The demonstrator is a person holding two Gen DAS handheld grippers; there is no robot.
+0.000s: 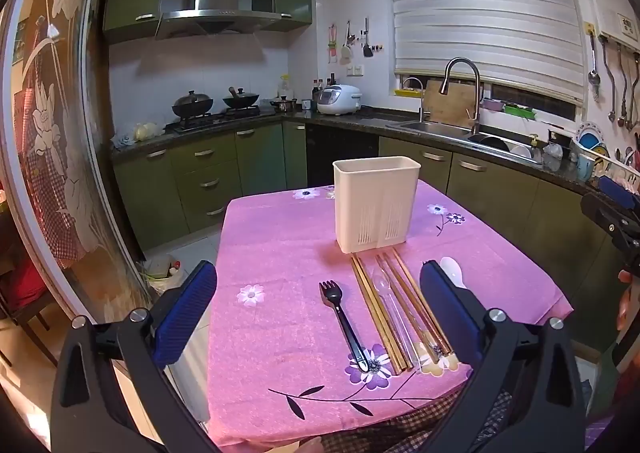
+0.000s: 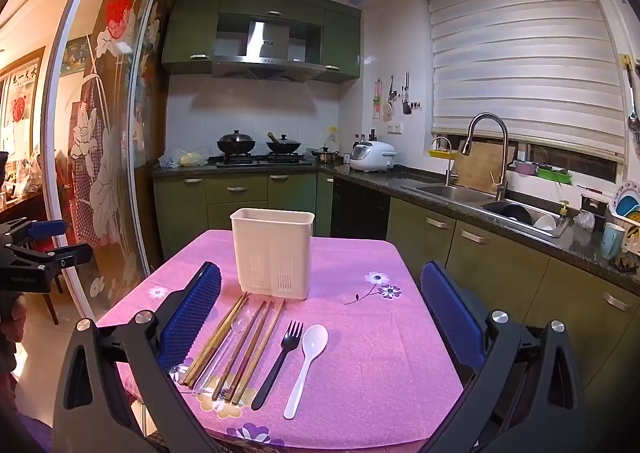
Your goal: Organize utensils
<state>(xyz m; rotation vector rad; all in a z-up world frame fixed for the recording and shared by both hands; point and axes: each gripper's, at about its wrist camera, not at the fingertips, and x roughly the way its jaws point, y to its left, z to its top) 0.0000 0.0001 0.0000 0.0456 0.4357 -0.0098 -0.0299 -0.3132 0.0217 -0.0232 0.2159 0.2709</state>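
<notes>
A white slotted utensil holder (image 1: 376, 205) (image 2: 273, 253) stands upright on a pink flowered tablecloth (image 1: 280, 253) (image 2: 360, 333). In front of it lie wooden chopsticks (image 1: 376, 317) (image 2: 216, 337), a clear plastic spoon (image 1: 386, 293) (image 2: 230, 341), a black fork (image 1: 342, 321) (image 2: 280, 361) and a white spoon (image 1: 452, 271) (image 2: 307, 361). In the left view the fork lies left of the chopsticks; in the right view a fork lies right of them. My left gripper (image 1: 318, 309) is open and empty above the near table edge. My right gripper (image 2: 320, 313) is open and empty above the utensils.
Green kitchen cabinets with a dark countertop run behind and to the right, with a stove and woks (image 1: 216, 101), a rice cooker (image 1: 339, 99) and a sink with tap (image 1: 460, 109). A decorated glass sliding door (image 1: 48, 133) stands at the left. The other gripper shows at each view's edge.
</notes>
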